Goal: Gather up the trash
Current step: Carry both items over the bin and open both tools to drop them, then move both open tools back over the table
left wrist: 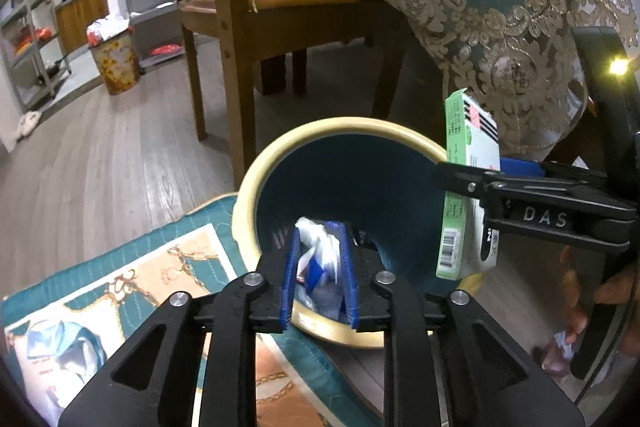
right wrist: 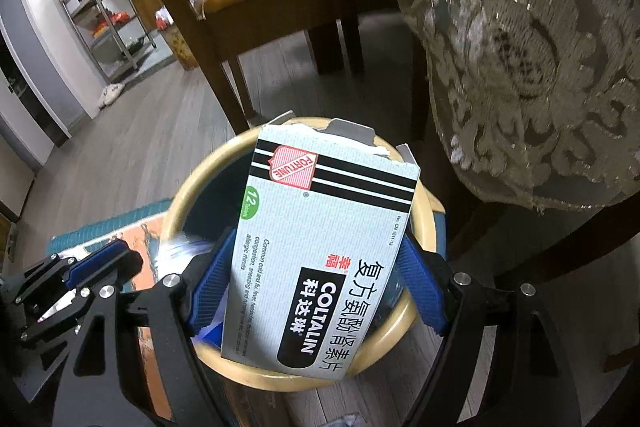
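A round bin with a cream rim [left wrist: 280, 147] and dark blue inside stands on the floor; it also shows in the right wrist view [right wrist: 184, 199]. My left gripper [left wrist: 320, 267] is shut on a crumpled white and blue plastic wrapper [left wrist: 320, 259], held over the bin's mouth. My right gripper [right wrist: 320, 291] is shut on a white and green Coltalin medicine box [right wrist: 324, 247], held over the bin. In the left wrist view the box [left wrist: 468, 187] hangs at the bin's right rim. The left gripper shows at lower left of the right wrist view [right wrist: 100, 267].
A wooden chair [left wrist: 240, 39] stands behind the bin. A table draped in teal and gold lace cloth [left wrist: 500, 7] hangs at the right. A patterned teal rug [left wrist: 120, 287] lies at the left. A yellow bin [left wrist: 114, 63] and metal shelves [left wrist: 32, 27] stand far left.
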`<action>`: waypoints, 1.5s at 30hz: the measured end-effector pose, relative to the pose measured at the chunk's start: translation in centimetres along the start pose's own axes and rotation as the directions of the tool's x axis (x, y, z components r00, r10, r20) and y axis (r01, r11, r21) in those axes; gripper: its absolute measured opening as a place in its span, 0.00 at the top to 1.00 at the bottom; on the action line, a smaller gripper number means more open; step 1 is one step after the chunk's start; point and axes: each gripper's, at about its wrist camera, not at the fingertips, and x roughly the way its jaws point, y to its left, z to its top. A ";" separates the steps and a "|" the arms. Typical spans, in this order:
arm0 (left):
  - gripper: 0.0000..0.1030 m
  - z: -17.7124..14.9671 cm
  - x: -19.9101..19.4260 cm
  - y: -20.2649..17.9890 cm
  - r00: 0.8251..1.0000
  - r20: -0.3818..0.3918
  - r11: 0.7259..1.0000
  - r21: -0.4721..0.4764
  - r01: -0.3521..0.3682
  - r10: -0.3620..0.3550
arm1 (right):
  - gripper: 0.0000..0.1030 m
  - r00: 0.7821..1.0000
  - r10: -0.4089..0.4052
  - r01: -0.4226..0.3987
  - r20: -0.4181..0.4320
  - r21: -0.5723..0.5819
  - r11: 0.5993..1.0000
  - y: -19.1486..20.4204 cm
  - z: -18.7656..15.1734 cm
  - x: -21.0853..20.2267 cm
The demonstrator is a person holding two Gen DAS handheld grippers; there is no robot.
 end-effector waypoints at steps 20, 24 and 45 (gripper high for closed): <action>0.46 -0.6 -5.3 4.6 0.995 0.066 0.996 -0.053 -0.069 0.072 | 0.14 0.995 0.005 -0.007 0.102 0.013 1.000 2.2 1.5 -2.0; 0.44 -0.7 -6.4 5.2 0.994 0.076 0.995 -0.057 -0.079 0.083 | 0.09 0.993 -0.003 0.003 0.115 0.000 1.000 2.8 1.8 -2.7; 0.12 -3.2 -14.1 10.6 0.975 0.143 0.984 -0.084 -0.158 0.169 | 0.06 0.992 0.028 -0.022 0.120 -0.056 0.998 9.1 1.8 -4.5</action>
